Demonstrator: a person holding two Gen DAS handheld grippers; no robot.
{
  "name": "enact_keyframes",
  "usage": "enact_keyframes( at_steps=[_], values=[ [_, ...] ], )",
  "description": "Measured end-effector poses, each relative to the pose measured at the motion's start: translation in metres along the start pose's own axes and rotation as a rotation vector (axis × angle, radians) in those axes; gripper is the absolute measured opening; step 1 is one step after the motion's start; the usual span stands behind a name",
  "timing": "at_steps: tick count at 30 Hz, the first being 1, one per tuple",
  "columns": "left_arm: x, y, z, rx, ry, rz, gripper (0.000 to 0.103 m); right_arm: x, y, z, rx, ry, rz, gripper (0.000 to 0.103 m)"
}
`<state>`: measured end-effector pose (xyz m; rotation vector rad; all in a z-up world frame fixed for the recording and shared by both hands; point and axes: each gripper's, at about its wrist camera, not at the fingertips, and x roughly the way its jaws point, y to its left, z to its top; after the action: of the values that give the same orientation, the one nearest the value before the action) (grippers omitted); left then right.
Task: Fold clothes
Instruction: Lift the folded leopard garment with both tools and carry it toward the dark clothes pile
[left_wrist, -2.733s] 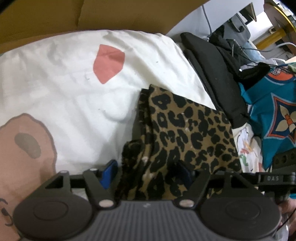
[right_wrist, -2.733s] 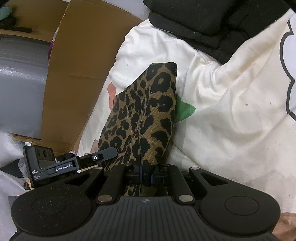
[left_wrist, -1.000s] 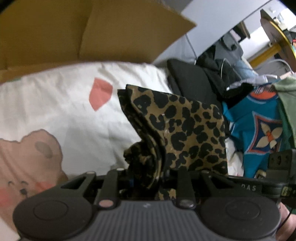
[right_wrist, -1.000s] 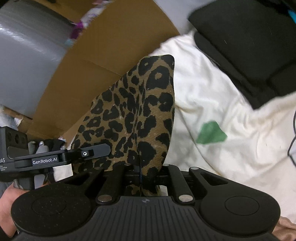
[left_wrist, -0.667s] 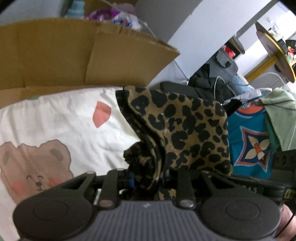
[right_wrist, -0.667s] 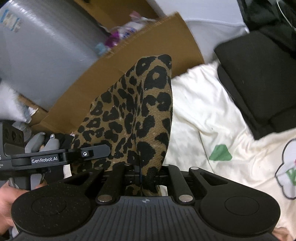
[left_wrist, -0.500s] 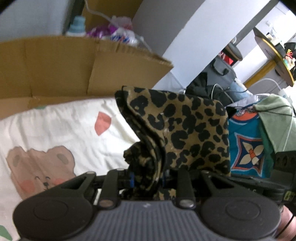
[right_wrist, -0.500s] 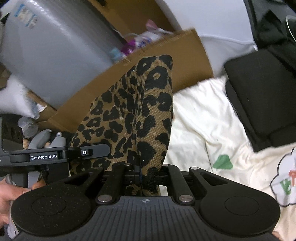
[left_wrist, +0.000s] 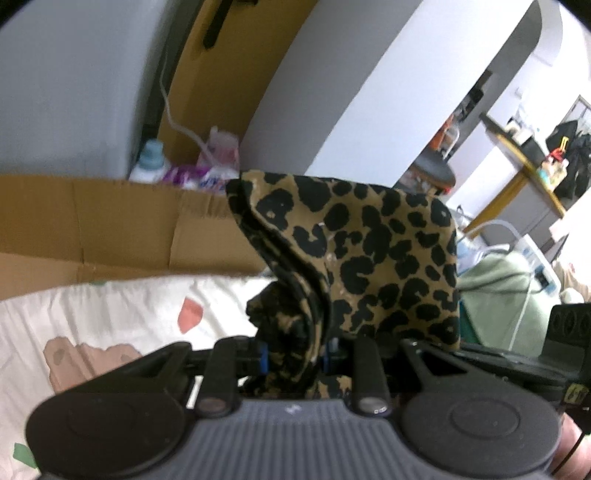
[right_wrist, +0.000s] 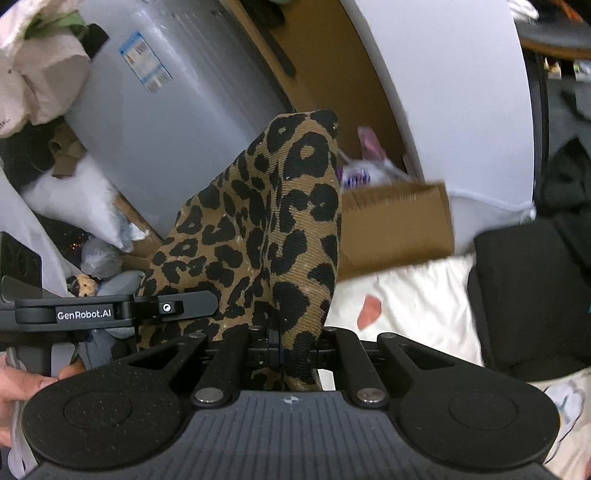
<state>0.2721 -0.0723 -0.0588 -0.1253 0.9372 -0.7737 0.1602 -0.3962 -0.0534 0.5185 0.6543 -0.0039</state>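
The tan, black-spotted leopard-print cloth garment (left_wrist: 369, 258) hung in the air between both tools, clear of the cream bedsheet printed with a pink bear and coloured patches (left_wrist: 110, 317) below it. The black left gripper (left_wrist: 294, 360) had its jaws pinched on a thick bunched edge of the garment, blue pads pressing either side of the folds. The black right gripper (right_wrist: 280, 354) had its jaws pressed almost together on a thin edge of the same garment, which rose from it in a tall peak. Behind the sheet stood a brown cardboard flap (left_wrist: 110, 225), a grey appliance (right_wrist: 177, 110), and a folded black garment (right_wrist: 524, 295) lay on the sheet at the right.
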Motion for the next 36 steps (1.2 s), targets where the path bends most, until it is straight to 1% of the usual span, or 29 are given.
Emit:
enact_keyframes(
  at_steps=[4, 8, 13, 19, 23, 30, 36],
  values=[
    [-0.021, -0.026, 0.013, 0.002, -0.051, -0.014, 0.026, -0.032, 0.012, 0.026, -0.031, -0.037, -0.002, 0.006],
    [-0.043, -0.052, 0.018, 0.022, -0.088, -0.029, 0.026, -0.068, 0.024, 0.04, -0.06, -0.078, -0.017, 0.006],
    [-0.067, -0.077, 0.018, 0.04, -0.131, -0.053, 0.026, -0.112, 0.033, 0.047, -0.081, -0.119, -0.019, 0.006],
    [-0.077, -0.105, 0.014, 0.045, -0.16, -0.091, 0.026, -0.157, 0.039, 0.056, -0.128, -0.134, -0.041, 0.006],
    [-0.079, -0.131, 0.01, 0.066, -0.174, -0.113, 0.026, -0.186, 0.035, 0.061, -0.155, -0.145, -0.064, 0.006],
    [-0.068, -0.17, 0.007, 0.093, -0.181, -0.142, 0.026, -0.228, 0.019, 0.062, -0.178, -0.168, -0.101, 0.006],
    [-0.044, -0.197, -0.001, 0.134, -0.171, -0.138, 0.026, -0.242, -0.014, 0.052, -0.144, -0.181, -0.109, 0.006]
  ],
)
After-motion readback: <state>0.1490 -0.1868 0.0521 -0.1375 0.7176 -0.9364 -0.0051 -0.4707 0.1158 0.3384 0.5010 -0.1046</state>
